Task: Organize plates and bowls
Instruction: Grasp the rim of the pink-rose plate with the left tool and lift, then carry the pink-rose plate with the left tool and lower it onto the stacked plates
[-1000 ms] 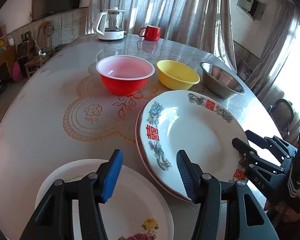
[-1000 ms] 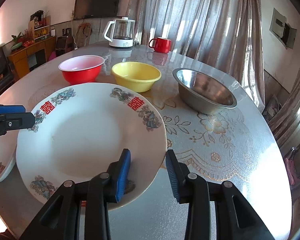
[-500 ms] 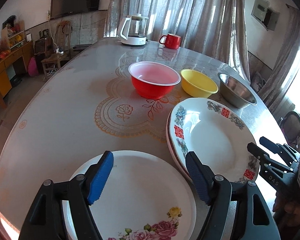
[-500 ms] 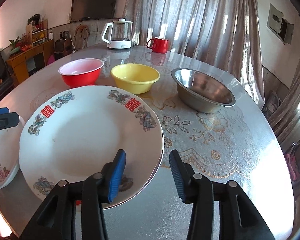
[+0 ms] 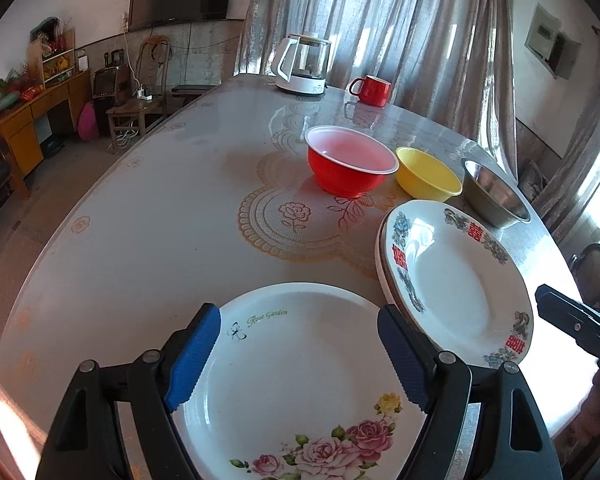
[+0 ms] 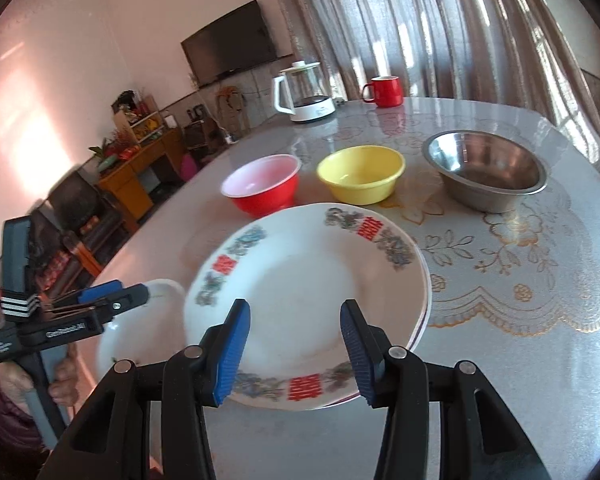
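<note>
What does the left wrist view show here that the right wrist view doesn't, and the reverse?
Only the left wrist view shows the whole rose plate, with its flowers and "Rose Garden" lettering, lying under the open left tongs.

Only the right wrist view shows a hand holding the left tool, and the open right tongs over the near rim of the plate stack.

Both show the red bowl, yellow bowl, steel bowl, kettle, red mug and the table.
</note>
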`<state>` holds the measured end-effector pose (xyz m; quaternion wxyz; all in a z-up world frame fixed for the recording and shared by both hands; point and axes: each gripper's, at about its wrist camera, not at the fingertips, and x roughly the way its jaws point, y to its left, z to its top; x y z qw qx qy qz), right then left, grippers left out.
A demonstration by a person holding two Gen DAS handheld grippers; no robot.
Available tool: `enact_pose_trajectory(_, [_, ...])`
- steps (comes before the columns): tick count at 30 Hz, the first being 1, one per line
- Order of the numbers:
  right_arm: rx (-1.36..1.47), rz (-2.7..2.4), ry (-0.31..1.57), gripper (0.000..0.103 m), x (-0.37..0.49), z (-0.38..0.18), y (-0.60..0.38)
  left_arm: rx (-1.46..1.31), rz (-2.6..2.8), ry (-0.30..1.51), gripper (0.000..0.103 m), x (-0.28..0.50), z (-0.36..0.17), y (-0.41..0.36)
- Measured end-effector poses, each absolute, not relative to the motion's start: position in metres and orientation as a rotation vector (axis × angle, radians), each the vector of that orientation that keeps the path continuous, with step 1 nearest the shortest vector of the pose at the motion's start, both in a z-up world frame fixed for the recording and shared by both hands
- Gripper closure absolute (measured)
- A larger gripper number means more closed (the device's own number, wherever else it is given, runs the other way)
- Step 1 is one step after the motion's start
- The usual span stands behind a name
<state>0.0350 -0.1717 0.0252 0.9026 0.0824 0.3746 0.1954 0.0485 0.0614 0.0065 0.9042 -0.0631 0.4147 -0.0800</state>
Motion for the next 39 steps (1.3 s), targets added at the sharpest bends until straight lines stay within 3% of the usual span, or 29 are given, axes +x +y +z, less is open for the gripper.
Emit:
enact_pose_trajectory(11, [0.121, 0.810, 0.946, 0.056, 0.016, 0.002, -0.091, -0.170, -0.149, 0.832, 0.025, 0.038, 0.008, 0.097])
enact_pose_trajectory(19, [0.088, 0.764, 1.027, 0.056, 0.020, -0.024, -0.062, -0.182, -0.172, 0.830, 0.053, 0.017, -0.004, 0.130])
enact_pose_trajectory(26, [0.052, 0.692, 1.029, 0.056, 0.031, -0.035, -0.051, -0.236, -0.166, 0.891, 0.056, 0.019, -0.025, 0.140])
enact_pose_trajectory(31, [0.043, 0.658, 1.012, 0.056, 0.033, -0.042, -0.044, -0.215, -0.194, 0.906, 0.065, 0.024, -0.033, 0.129])
enact_pose_trajectory(33, [0.036, 0.644, 1.004, 0.062, 0.035, -0.042, -0.042, -0.208, -0.205, 0.902, 0.066, 0.026, -0.033, 0.126])
enact_pose_trajectory(39, [0.020, 0.624, 0.991, 0.065, 0.037, -0.041, -0.038, -0.204, -0.252, 0.880, 0.068, 0.020, -0.032, 0.119])
